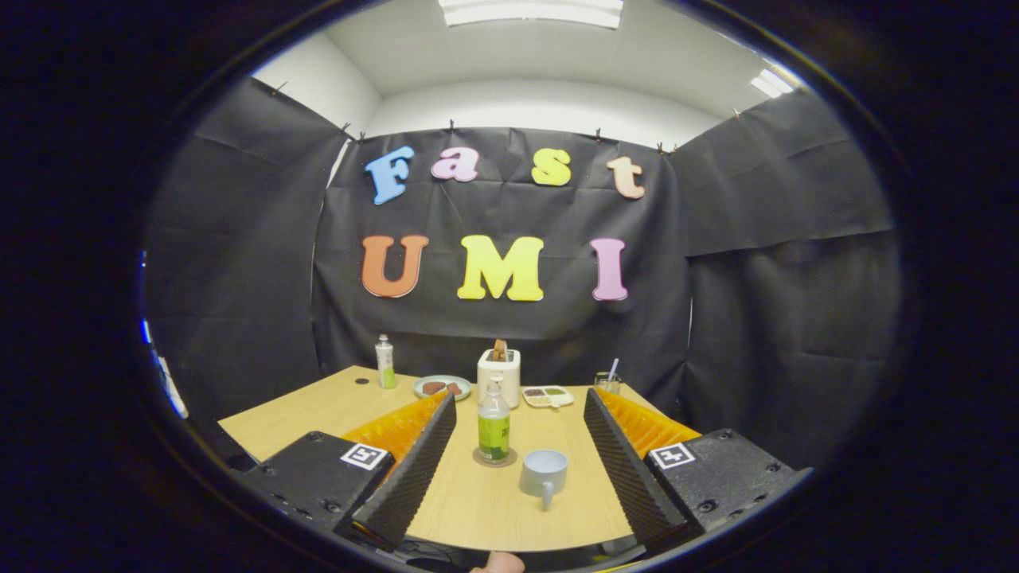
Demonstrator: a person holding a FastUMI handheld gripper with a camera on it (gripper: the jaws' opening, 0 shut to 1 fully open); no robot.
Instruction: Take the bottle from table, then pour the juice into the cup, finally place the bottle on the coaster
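I am seeing a small bottle [385,362] standing at the table's [318,410] far left, then the juice bottle [493,426] sitting upright on the coaster [494,459], the cup [544,475] just beside it. My gripper [519,410] is hanging wide open, holding nothing, both things lying between its fingers.

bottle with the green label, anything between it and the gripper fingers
Nothing visible blocks it. The bottle stands upright on the coaster, ahead of the open gripper, with bare table in front of it. The cup sits beside it, nearer the fingers and off to the side.
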